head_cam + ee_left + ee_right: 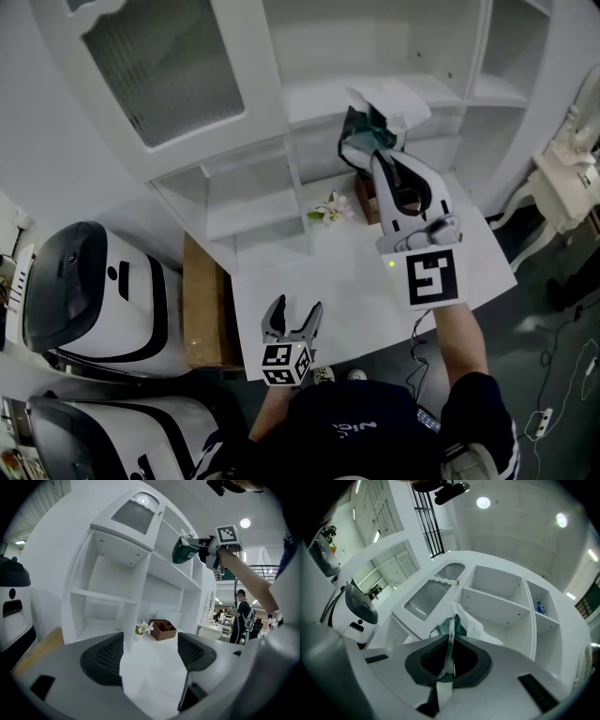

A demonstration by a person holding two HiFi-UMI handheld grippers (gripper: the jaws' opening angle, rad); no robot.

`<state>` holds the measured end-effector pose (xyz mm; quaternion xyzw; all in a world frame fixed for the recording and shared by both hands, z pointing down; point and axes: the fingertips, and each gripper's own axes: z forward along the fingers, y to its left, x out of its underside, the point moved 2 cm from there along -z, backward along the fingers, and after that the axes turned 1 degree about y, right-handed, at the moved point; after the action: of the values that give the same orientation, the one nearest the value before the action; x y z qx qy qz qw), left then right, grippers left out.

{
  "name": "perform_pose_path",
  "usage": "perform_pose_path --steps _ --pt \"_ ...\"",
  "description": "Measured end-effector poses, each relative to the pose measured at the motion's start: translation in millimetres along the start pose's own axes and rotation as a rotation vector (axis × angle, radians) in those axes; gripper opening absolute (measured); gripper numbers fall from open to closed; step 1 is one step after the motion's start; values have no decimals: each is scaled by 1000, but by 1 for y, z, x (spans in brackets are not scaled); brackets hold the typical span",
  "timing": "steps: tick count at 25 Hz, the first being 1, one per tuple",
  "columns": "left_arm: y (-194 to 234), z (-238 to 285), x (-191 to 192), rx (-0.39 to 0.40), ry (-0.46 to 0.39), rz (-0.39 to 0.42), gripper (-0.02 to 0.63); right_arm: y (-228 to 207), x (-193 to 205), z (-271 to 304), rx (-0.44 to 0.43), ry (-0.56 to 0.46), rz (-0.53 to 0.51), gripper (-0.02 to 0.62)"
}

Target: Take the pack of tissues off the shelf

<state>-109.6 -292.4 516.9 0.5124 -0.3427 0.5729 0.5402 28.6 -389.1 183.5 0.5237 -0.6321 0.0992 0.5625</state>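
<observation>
Pack of tissues [370, 141] is hanging at upper centre before the shelf [309, 98], looking light, soft and crinkly; right gripper [377, 157] jaws are clamping only its thin wrapper edge, probably a slippery hold, while left gripper [292, 314] jaws are standing apart.

One left gripper [297, 306], one right gripper [380, 159], one pack of tissues [364, 131], one brown box [162, 629], one flower [330, 208], two white machines [89, 291] [103, 436]

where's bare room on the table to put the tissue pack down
The white tabletop is bare from its front edge by the left gripper up to the small pale flower sprig. Crowded at the back, around the sprig and brown wooden organiser.
</observation>
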Motion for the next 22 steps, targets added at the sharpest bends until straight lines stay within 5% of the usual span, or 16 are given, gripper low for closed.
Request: perform_pose_path --steps 8,15,22 --pt "0 -4 4 2 -5 6 350 33 18 -25 -31 22 -36 12" --pt "0 -5 3 -16 -7 -3 350 49 46 -44 -44 39 64 12" --pt "-5 -5 2 -6 -11 -2 350 69 89 -69 -99 179 0 12"
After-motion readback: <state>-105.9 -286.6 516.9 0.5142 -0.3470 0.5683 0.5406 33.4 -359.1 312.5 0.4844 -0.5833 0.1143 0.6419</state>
